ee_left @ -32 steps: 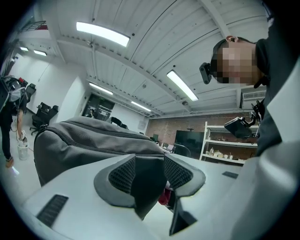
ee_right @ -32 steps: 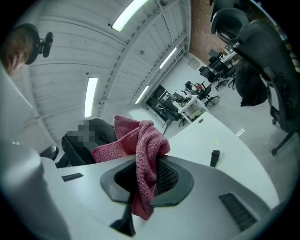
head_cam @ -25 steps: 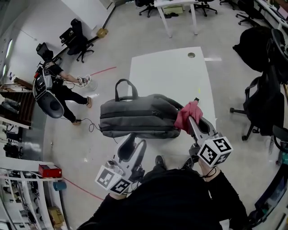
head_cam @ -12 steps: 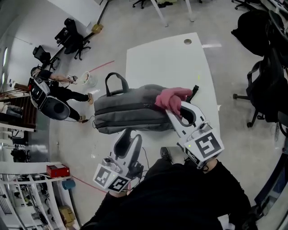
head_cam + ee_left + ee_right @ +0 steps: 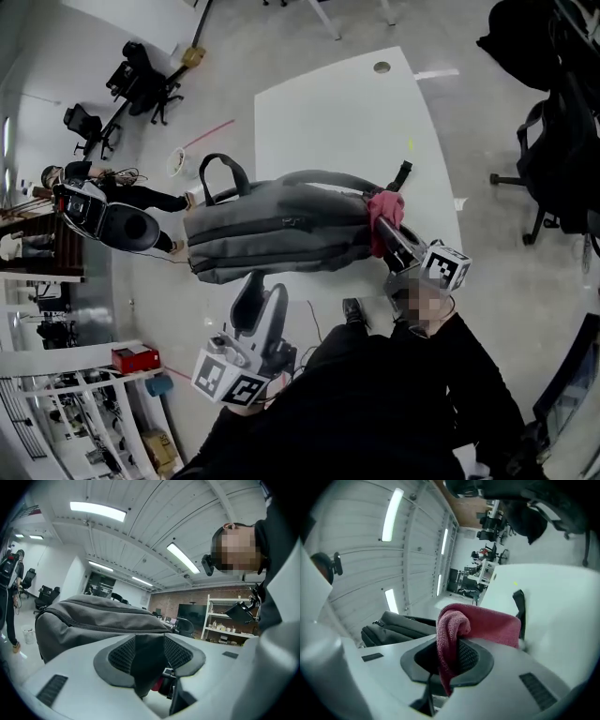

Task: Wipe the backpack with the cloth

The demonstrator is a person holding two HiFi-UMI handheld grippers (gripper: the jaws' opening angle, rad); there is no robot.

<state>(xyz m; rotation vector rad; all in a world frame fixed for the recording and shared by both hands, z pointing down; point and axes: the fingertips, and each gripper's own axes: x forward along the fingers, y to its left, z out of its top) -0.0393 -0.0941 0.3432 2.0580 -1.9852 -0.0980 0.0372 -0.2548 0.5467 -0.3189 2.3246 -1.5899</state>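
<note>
Right tool (image 5: 449, 660) pinches the cloth (image 5: 385, 212), backpack (image 5: 272, 230) end just ahead-left; left tool (image 5: 149, 656) clamps backpack fabric between its pads

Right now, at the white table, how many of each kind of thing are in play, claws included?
backpack: 1
cloth: 1
claws: 2, the left claw and the right claw
Total: 4
</note>
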